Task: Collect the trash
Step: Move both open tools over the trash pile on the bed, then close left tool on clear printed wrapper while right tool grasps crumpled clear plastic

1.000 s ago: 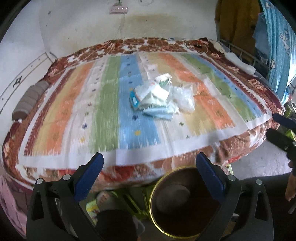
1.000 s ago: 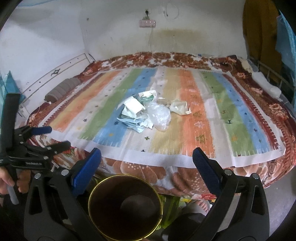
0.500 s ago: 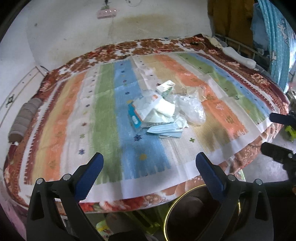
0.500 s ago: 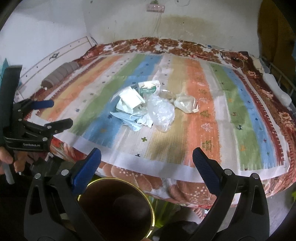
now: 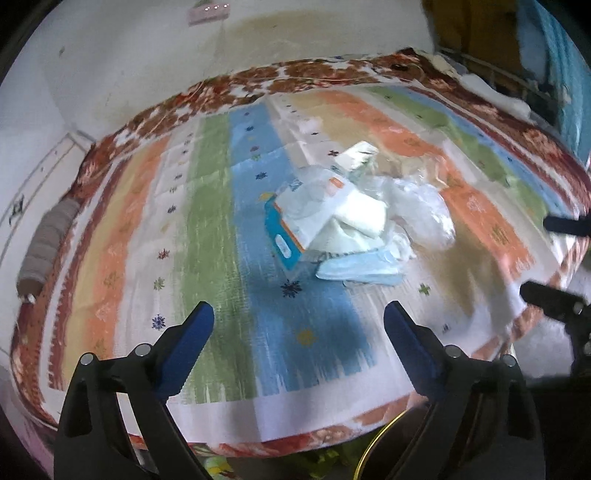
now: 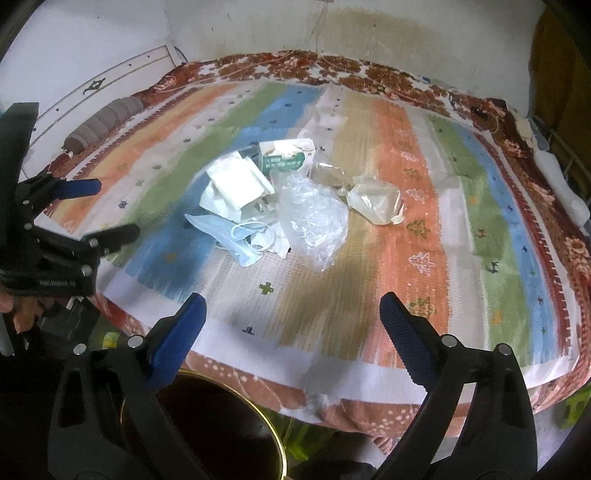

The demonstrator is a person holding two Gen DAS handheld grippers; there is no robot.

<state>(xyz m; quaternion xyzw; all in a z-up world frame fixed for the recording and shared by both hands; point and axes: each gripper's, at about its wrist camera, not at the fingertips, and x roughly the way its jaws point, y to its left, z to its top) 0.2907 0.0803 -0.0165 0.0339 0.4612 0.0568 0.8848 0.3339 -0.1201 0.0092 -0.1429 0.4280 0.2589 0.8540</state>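
Observation:
A heap of trash lies mid-bed on the striped sheet (image 6: 406,295): a blue face mask (image 6: 236,236), white paper packets (image 6: 236,184), a green-and-white carton (image 6: 284,157), crumpled clear plastic (image 6: 314,221) and a clear wrapper (image 6: 376,201). In the left wrist view the heap shows a blue-and-orange box (image 5: 286,236), the mask (image 5: 358,269) and the plastic (image 5: 424,210). My left gripper (image 5: 299,321) is open and empty, short of the heap; it also shows in the right wrist view (image 6: 107,206). My right gripper (image 6: 291,314) is open and empty, near the bed's front edge.
A dark round bin with a gold rim (image 6: 207,428) stands on the floor below the bed's front edge, under my right gripper. A grey rolled cloth (image 6: 103,122) lies at the bed's left side. Walls close the far side. Clothes hang at the right (image 5: 472,26).
Both grippers have moved forward and up over the bed, closer to the trash heap. The bin has slid down out of the left wrist view. Both stay open.

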